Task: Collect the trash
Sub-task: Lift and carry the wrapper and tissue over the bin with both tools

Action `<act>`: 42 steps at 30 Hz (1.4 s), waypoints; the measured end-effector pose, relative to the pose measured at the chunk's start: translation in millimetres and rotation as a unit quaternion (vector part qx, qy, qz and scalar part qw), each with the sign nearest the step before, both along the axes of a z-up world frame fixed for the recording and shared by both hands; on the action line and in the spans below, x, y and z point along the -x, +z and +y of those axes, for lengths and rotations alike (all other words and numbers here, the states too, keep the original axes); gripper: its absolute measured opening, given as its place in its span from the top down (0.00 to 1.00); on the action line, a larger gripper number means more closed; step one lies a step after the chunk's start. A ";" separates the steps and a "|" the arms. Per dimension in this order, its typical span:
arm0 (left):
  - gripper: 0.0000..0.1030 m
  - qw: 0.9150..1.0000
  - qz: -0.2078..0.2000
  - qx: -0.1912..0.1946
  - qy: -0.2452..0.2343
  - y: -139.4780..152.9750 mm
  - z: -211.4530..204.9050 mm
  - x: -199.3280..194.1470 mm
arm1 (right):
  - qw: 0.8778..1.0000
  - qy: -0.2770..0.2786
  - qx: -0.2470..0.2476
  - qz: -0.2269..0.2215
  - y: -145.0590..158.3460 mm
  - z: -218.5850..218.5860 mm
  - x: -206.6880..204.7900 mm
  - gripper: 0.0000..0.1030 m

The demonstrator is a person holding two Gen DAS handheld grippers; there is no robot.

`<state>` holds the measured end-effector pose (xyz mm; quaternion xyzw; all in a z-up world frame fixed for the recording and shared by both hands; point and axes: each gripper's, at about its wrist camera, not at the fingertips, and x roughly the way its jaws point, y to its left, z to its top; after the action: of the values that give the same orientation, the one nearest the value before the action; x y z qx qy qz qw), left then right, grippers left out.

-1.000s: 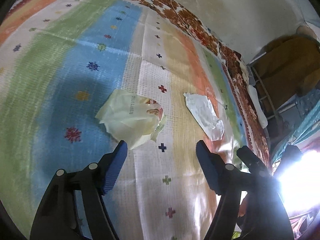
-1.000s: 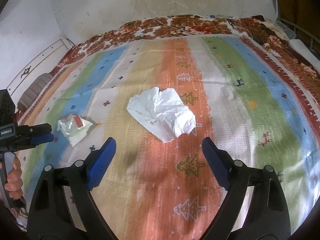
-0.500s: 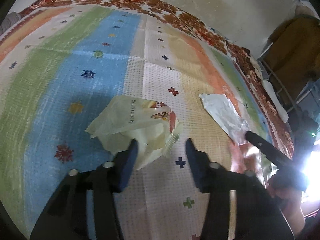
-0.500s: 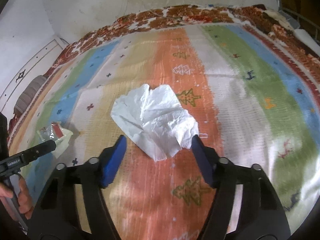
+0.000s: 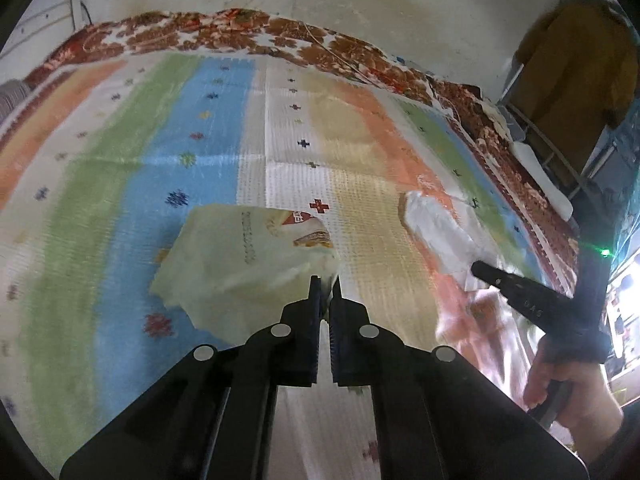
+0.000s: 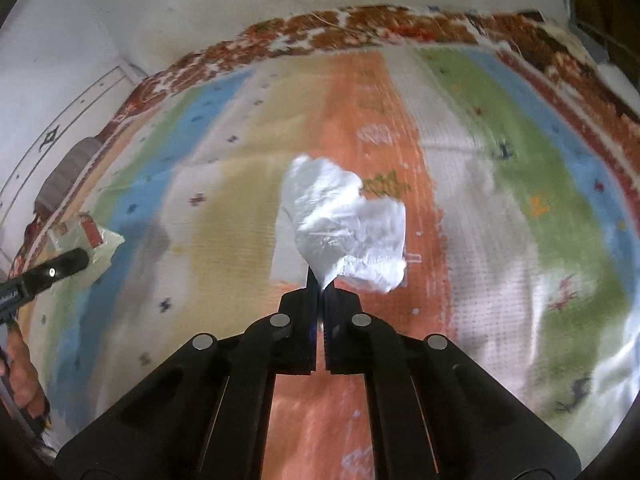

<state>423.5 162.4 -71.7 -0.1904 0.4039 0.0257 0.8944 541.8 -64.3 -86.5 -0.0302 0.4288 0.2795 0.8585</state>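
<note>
Left wrist: striped bedcover (image 5: 224, 128) (floral border) meets stained wall (image 5: 360, 4).

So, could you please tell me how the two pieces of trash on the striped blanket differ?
The wrapper is pale yellow plastic with print and a red logo; the crumpled paper is plain white. The wrapper lies over the blue stripe, the paper over the orange one. Both are pinched at an edge, by the left gripper and right gripper.

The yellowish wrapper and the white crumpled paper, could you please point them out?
yellowish wrapper (image 5: 240, 264), left wrist view, on its pale middle.
white crumpled paper (image 6: 344, 224), right wrist view, on its creased centre.
</note>
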 end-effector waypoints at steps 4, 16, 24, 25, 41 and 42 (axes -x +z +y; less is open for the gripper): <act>0.97 1.000 0.006 -0.011 -0.002 20.2 -5.0 13.6 | 1.000 0.015 0.011 -0.020 29.1 0.3 23.2 0.99; 0.97 1.000 0.019 -0.011 0.005 57.7 -24.3 69.7 | 0.999 0.028 0.009 -0.034 89.6 -15.5 77.4 0.99; 0.97 1.000 0.010 0.011 -0.011 81.4 -45.6 110.2 | 1.000 0.024 0.007 -0.008 99.5 -39.5 124.5 0.99; 0.97 1.000 0.008 0.022 -0.019 85.9 -48.3 116.3 | 1.000 0.026 0.004 -0.008 103.8 -42.8 132.5 0.99; 0.97 0.996 -0.025 0.050 -0.063 122.3 -86.9 191.7 | 0.997 0.061 -0.026 -0.040 159.7 -52.9 240.3 0.99; 0.97 0.996 -0.027 0.053 -0.065 124.4 -87.5 196.5 | 0.997 0.063 -0.027 -0.040 161.5 -53.8 244.6 0.99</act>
<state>226.9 75.0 52.6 -0.2118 0.3918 -0.0590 0.8934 297.2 -118.1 74.9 -0.0452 0.3838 0.3433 0.8561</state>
